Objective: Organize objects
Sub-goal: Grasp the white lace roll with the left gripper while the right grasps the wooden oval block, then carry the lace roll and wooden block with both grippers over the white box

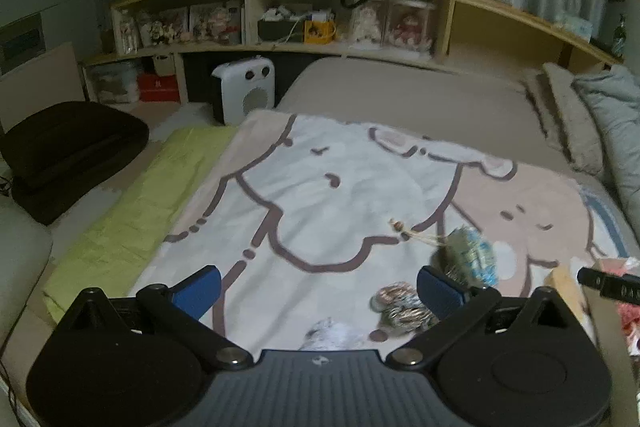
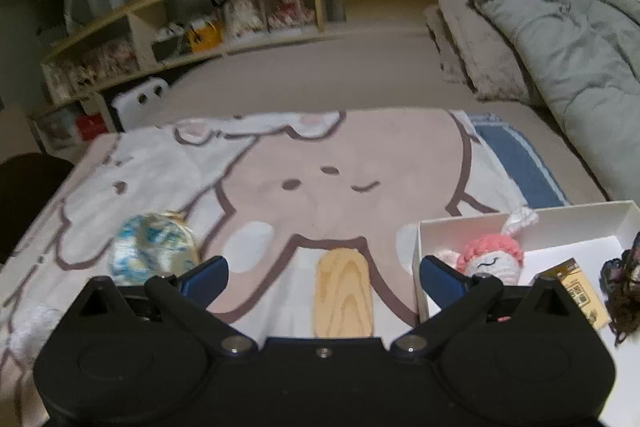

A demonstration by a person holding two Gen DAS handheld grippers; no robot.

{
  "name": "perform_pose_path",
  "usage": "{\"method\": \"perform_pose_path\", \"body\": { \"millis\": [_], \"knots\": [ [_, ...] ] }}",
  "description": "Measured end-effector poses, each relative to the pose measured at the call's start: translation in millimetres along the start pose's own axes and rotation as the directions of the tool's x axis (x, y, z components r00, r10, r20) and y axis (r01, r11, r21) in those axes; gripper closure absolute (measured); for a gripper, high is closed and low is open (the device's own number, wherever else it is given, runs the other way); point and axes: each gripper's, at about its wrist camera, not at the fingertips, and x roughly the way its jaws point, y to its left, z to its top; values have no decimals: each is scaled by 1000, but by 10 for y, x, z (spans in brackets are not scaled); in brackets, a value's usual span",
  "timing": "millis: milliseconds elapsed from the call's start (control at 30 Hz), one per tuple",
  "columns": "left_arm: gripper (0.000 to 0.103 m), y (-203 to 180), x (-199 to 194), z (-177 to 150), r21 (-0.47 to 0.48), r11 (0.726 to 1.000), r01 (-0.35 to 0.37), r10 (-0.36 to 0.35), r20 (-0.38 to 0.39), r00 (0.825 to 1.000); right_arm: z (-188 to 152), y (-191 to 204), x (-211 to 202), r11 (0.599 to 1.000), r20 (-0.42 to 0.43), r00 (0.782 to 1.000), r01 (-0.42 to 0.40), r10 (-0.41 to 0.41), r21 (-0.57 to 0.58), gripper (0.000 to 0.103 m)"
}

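A blue-and-white patterned fabric pouch [image 2: 154,253] lay on the cartoon-animal blanket [image 2: 344,163], just beyond the right gripper's [image 2: 323,277] left fingertip. A rounded light wooden piece [image 2: 344,297] lay between that gripper's spread, empty fingers. To its right, an open white cardboard box [image 2: 568,217] held a pink-haired crocheted doll [image 2: 494,259]. The left gripper [image 1: 318,291] was likewise wide apart and held nothing, with a coppery metallic trinket [image 1: 396,305] by its right fingertip.

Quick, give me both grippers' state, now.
Left gripper: open, holding nothing.
Right gripper: open, holding nothing; the wooden piece lies on the blanket between its fingers.
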Motion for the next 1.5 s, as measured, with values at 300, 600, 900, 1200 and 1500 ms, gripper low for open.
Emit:
{"method": "perform_pose_path", "body": {
  "millis": [300, 600, 900, 1200, 1500],
  "knots": [
    [28, 72, 328, -162, 47, 998, 42, -36, -127, 991, 6, 21, 411, 999, -111, 993, 32, -36, -33, 42],
    [35, 94, 598, -329, 49, 997, 67, -54, -222, 974, -64, 142, 662, 984, -191, 975, 84, -114, -158, 56],
    [47, 92, 771, -436, 31, 995, 91, -79, -284, 956, -132, 292, 647, 972, -240, 961, 87, -140, -218, 57],
    [56, 8, 900, -540, 30, 994, 104, -88, -325, 942, -335, 460, 269, 967, -272, 962, -54, -16, -249, 58],
    [63, -54, 789, -504, 28, 996, 82, -70, -304, 950, -427, 446, 126, 974, -255, 967, -63, 6, -218, 58]
  ]
}}
